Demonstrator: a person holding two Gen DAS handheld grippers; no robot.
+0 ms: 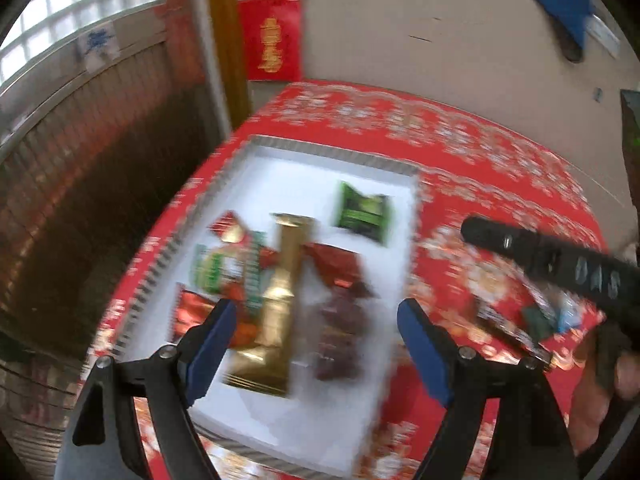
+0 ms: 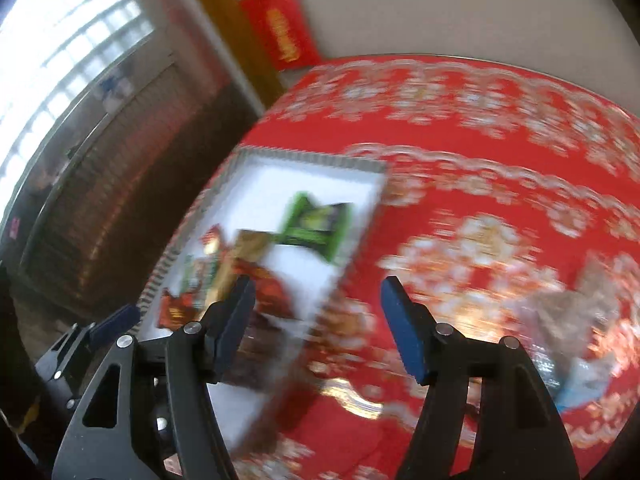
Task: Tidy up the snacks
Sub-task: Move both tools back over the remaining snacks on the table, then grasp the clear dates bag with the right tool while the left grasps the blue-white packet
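Hanging over the white tray (image 1: 276, 164) on the red flowery bench (image 1: 480, 168), the left gripper (image 1: 316, 344) and right gripper (image 2: 318, 322) both have fingers spread wide, holding nothing. Farther in lie a long gold packet (image 1: 276, 300) and a green packet (image 1: 362, 212).

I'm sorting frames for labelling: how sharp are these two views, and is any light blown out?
Left wrist view: the left gripper is crisp, the snacks in the white tray smear with motion blur. Right wrist view: heavier blur over the tablecloth, and the window is overexposed.
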